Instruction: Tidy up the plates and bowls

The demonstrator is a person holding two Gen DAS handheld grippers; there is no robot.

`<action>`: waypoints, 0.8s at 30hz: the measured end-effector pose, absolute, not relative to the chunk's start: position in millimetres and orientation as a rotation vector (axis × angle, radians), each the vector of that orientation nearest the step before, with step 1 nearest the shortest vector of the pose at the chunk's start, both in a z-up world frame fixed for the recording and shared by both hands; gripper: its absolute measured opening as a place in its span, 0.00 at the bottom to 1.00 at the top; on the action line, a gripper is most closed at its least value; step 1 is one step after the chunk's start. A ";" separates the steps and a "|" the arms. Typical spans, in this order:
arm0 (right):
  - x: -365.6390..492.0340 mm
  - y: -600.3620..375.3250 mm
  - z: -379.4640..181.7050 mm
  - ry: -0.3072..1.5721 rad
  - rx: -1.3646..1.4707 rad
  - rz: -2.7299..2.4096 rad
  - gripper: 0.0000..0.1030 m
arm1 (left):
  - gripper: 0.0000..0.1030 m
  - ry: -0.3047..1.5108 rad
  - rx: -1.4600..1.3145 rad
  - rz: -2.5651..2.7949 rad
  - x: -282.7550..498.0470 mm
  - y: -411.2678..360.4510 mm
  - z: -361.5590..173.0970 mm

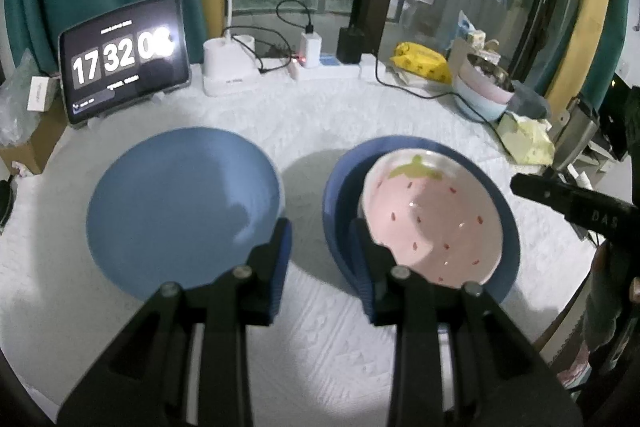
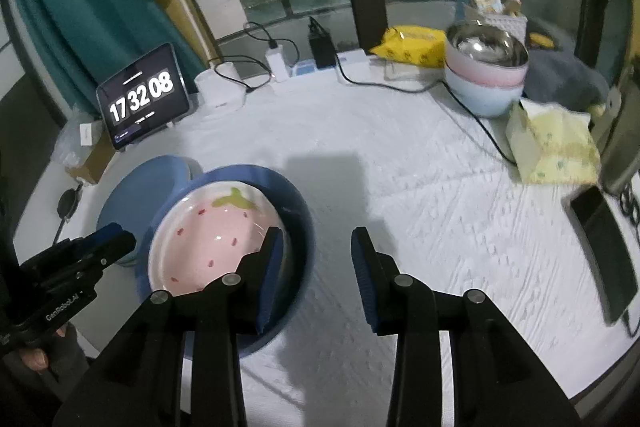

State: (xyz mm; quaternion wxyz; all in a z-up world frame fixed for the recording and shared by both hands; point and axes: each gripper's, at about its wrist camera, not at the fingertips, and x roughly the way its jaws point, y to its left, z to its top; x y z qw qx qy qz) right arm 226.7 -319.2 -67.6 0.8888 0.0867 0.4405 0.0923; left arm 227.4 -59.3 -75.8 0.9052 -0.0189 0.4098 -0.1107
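While the strawberry bowl [image 1: 432, 223] already sits nested inside the dark blue bowl [image 1: 340, 195], I count that pairing as done, and the two rest together on the white-covered bench [image 1: 320, 131]. Just beside them, to their left in my left wrist view, the blue plate [image 1: 180, 211] lies flat and alone, apart from the nested pair; it looks like the piece not yet sorted.

My left claw [image 1: 320, 247] hangs with its fingers parted over the gap between plate and bowls, gripping nothing; its right finger seems to overlap the dark bowl's rim, though I cannot tell whether it touches. My right claw [image 2: 318, 255] stands open and empty too, its left finger over the near rim of the nested bowls, its right finger over bare cloth.

At the far right of the bench a stack of bowls [image 2: 486, 75], steel on pink on pale blue, stands well apart. I judge the work partly finished: either the plate goes under the nested bowls or those bowls join that stack.
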 end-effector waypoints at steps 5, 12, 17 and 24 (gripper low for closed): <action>228.1 -321.8 -79.0 0.953 0.216 0.210 0.36 | 0.31 0.873 -0.036 -0.222 230.5 -61.2 -85.4; 234.3 -314.9 -91.5 1.018 0.201 0.213 0.36 | 0.31 0.879 0.005 -0.213 232.3 -68.6 -89.5; 237.9 -308.6 -98.5 1.038 0.177 0.209 0.37 | 0.32 0.907 0.059 -0.234 236.1 -79.4 -98.1; 239.8 -312.1 -100.9 1.029 0.157 0.181 0.54 | 0.47 0.914 0.062 -0.168 245.8 -80.3 -106.3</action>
